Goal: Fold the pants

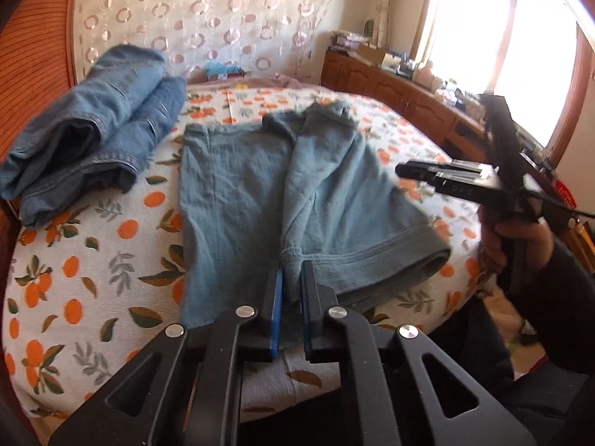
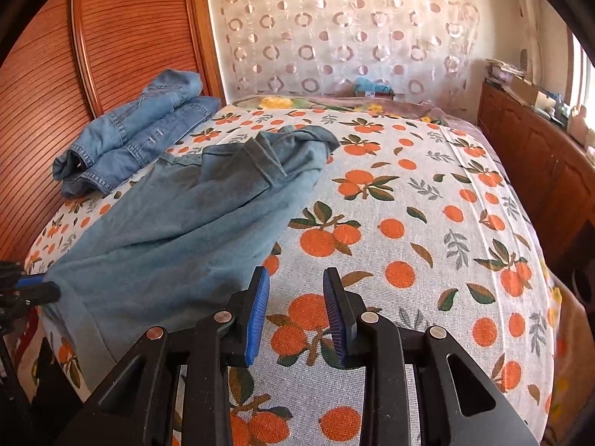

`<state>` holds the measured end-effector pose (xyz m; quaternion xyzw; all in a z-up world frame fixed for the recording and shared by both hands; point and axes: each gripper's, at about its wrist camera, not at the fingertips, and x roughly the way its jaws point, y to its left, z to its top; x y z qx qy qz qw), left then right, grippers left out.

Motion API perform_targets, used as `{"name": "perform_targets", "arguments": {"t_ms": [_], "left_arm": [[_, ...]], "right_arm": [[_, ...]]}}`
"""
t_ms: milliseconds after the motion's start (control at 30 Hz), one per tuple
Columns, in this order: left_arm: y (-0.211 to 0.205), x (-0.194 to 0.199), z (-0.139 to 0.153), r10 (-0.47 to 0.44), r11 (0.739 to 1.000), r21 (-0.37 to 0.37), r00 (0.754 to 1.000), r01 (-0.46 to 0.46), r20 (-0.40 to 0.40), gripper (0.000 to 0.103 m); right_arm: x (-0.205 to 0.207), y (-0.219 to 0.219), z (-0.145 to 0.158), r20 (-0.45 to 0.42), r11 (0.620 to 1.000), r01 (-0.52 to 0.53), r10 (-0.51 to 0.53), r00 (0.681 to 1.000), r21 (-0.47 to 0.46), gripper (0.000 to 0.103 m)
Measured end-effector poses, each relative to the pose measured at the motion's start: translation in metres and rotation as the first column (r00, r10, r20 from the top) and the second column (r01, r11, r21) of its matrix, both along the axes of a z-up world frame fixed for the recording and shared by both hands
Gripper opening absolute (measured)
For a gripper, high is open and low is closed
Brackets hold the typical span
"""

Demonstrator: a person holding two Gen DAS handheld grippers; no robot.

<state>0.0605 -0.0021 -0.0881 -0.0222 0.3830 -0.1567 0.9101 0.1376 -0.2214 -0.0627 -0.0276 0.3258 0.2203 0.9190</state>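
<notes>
Light blue pants (image 1: 260, 193) lie on the bed, one half folded over the other; they also show in the right wrist view (image 2: 178, 223). My left gripper (image 1: 292, 278) is shut on the pants' near edge at the crotch seam, and its tip shows in the right wrist view (image 2: 37, 290) at the far left. My right gripper (image 2: 295, 308) is open and empty above the bedsheet, just right of the pants. It shows in the left wrist view (image 1: 416, 173) held above the pants' right side.
Folded darker jeans (image 1: 93, 130) lie at the bed's back left, against a wooden headboard (image 2: 111, 37). The orange-print sheet (image 2: 409, 223) covers the bed. A wooden cabinet (image 1: 390, 89) with clutter stands along the right wall under a window.
</notes>
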Motion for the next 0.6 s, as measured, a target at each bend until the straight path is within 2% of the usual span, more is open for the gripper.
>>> {"name": "perform_targets", "arguments": {"t_ms": [100, 200, 400, 600], "left_arm": [[0.008, -0.013, 0.017, 0.010, 1.000, -0.020, 0.999, -0.010, 0.033, 0.010], [0.017, -0.022, 0.026, 0.026, 1.000, 0.002, 0.999, -0.026, 0.042, 0.010], [0.033, -0.022, 0.003, 0.068, 0.997, 0.048, 0.997, -0.067, -0.023, 0.010], [0.032, -0.018, -0.004, 0.086, 0.995, 0.051, 0.995, -0.084, -0.044, 0.016]], "right_arm": [[0.000, -0.001, 0.000, -0.003, 1.000, 0.009, -0.009, 1.000, 0.008, 0.031], [0.000, -0.002, 0.000, -0.001, 1.000, 0.010, -0.010, 1.000, 0.005, 0.031], [-0.001, -0.002, 0.000, -0.005, 1.000, 0.008, -0.008, 1.000, 0.005, 0.031], [0.000, -0.001, 0.000, -0.010, 1.000, 0.004, -0.004, 1.000, 0.003, 0.031]]}}
